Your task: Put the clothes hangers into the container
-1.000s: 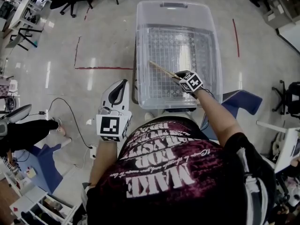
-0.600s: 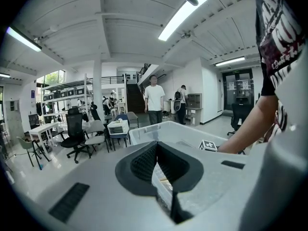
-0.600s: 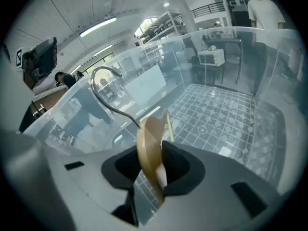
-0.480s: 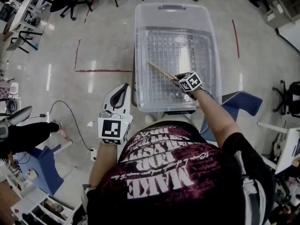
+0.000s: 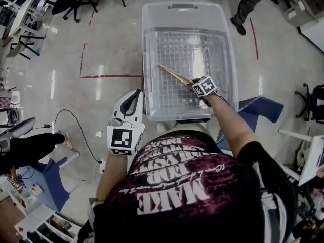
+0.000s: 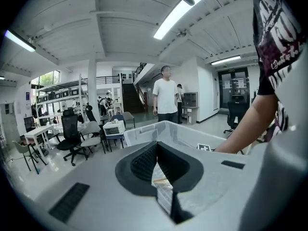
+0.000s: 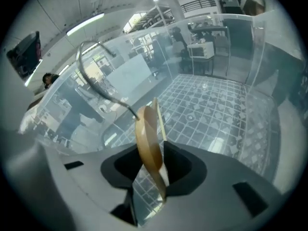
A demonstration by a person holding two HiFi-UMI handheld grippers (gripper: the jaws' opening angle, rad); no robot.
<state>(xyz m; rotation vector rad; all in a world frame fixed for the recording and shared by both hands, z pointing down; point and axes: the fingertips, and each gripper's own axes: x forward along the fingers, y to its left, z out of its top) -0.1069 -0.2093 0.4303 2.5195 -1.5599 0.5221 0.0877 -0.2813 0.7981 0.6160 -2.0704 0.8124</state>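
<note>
A wooden clothes hanger (image 5: 174, 74) is held out inside the clear plastic container (image 5: 147, 59), above its gridded bottom. It stands edge-on between the jaws of the right gripper (image 5: 193, 83). These jaws are opening, and a gap can be seen beside the hanger on one side. The hanger's metal hook (image 7: 96, 81) is curved away toward the container wall.

The left gripper (image 5: 132, 98) is kept outside the container, just beside its near left corner. Its jaws are set narrowly apart, and nothing is caught between them.

Black-and-white square markers are carried on both grippers. On the person's dark shirt (image 5: 172, 181) the word "MAKE" can be read upside down in the head view; the other printed lines cannot be made out with certainty. Red tape lines (image 5: 111, 75) are laid on the floor (image 5: 111, 44).
</note>
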